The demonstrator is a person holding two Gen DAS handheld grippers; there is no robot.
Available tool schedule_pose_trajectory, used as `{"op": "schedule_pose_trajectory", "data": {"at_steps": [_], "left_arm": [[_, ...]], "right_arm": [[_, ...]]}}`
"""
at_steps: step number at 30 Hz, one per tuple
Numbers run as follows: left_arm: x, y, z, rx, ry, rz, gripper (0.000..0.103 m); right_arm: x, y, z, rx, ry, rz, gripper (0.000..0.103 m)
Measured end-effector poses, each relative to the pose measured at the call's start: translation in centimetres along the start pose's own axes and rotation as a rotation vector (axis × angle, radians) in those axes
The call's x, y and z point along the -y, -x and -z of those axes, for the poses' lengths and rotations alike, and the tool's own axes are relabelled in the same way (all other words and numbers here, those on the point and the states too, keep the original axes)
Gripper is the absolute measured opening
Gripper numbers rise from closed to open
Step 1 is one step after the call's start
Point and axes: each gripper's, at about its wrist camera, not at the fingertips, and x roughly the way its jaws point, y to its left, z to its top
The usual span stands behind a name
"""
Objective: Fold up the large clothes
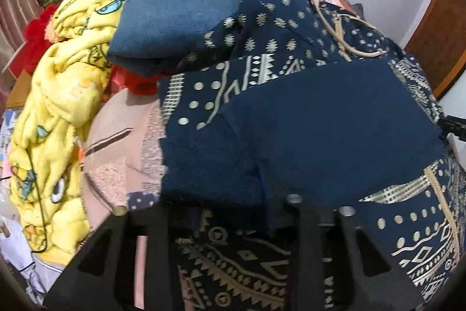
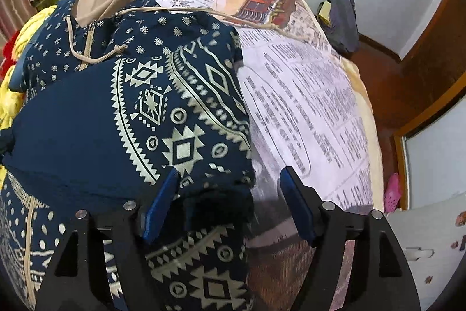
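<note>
— Where's your hoodie (image 2: 122,118) sitting? In the right wrist view it fills the left and centre of the frame, lying on the bed (image 2: 305,95), with a folded flap across the middle.

— And the right hand-held gripper (image 2: 230,206)?

— It stands spread at the bottom centre. The left blue pad (image 2: 160,206) touches or nearly touches the hoodie's hem, the right pad hangs over the printed bedsheet, and nothing is pinched. You're angled steeply down at the bed.

— The left one?

— The left hand-held gripper (image 1: 233,252) sits low in the left wrist view, also tilted steeply down, with patterned cloth lying between its black arms. Its tips are hidden under the fold, so you cannot tell whether it pinches the cloth.

— What could go wrong?

— The loose flap may slide or spring back open if you pull away sideways. The drawstring (image 2: 96,57) could snag a finger. Also, the yellow blanket (image 1: 55,95) at the left lies just beside the hoodie and could get dragged along.
</note>
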Motion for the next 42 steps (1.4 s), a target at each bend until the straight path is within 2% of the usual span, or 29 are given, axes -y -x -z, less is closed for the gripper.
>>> {"op": "schedule_pose_trajectory", "data": {"at_steps": [2,3,7,11,17,24,27,33,42], "left_arm": [[-0.4,0.1,0.2,-0.012,-0.015,-0.024,0.061],[-0.6,0.2,0.3,-0.018,-0.024,-0.022,0.064],[-1.7,1.2,0.5,-0.049,-0.067,0.027,0.067],[-1.7,3.2,-0.6,-0.034,-0.119,0.023,0.067],[-1.7,6.4,-4.8,0.048,-0.151,0.017,0.068],[0.0,6.9,-11.1,0.134,-0.148,0.055,0.068],[0.8,6.0,-13.7,0.143,-0.138,0.074,0.068],[2.0,2.8,-18.1,0.119,-0.118,0.091,0.068],[1.8,-3.8,-22.6,0.041,-0.036,0.131,0.068]], "right_arm": [[0.3,0.3,0.2,-0.001,-0.020,-0.015,0.070],[0.3,0.3,0.2,-0.002,-0.024,-0.018,0.070],[0.2,1.2,0.1,-0.005,0.002,0.002,0.070],[-0.3,2.6,-0.4,0.029,0.064,0.041,0.070],[-1.1,5.4,-2.8,0.128,0.101,0.034,0.070],[-1.9,6.8,-8.1,0.214,0.068,-0.071,0.070],[-2.5,6.8,-10.2,0.234,0.059,-0.118,0.070],[-4.7,3.8,-15.0,0.210,0.070,-0.162,0.070],[-7.7,-6.5,-20.9,0.019,0.026,-0.226,0.070]]}}
